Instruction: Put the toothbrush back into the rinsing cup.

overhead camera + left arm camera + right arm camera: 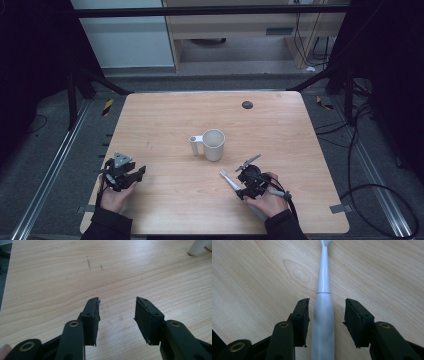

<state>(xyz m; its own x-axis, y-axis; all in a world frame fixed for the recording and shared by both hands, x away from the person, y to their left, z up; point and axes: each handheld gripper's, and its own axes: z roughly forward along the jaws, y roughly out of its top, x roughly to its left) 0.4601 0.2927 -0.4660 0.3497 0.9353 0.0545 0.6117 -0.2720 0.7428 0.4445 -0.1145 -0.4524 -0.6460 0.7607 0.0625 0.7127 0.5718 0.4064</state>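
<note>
Now the right gripper [327, 315] straddles the toothbrush [323, 322] on the tabletop [165, 120], jaws open around it; left gripper [117, 315] jaws open, empty.

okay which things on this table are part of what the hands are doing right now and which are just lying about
In the job:
- toothbrush, lying flat between the open right gripper jaws, not yet gripped
- white cup, upright nearby, probably where it goes

Lying about:
- left gripper, open, idle over bare table
- dark round spot near the far edge
</note>
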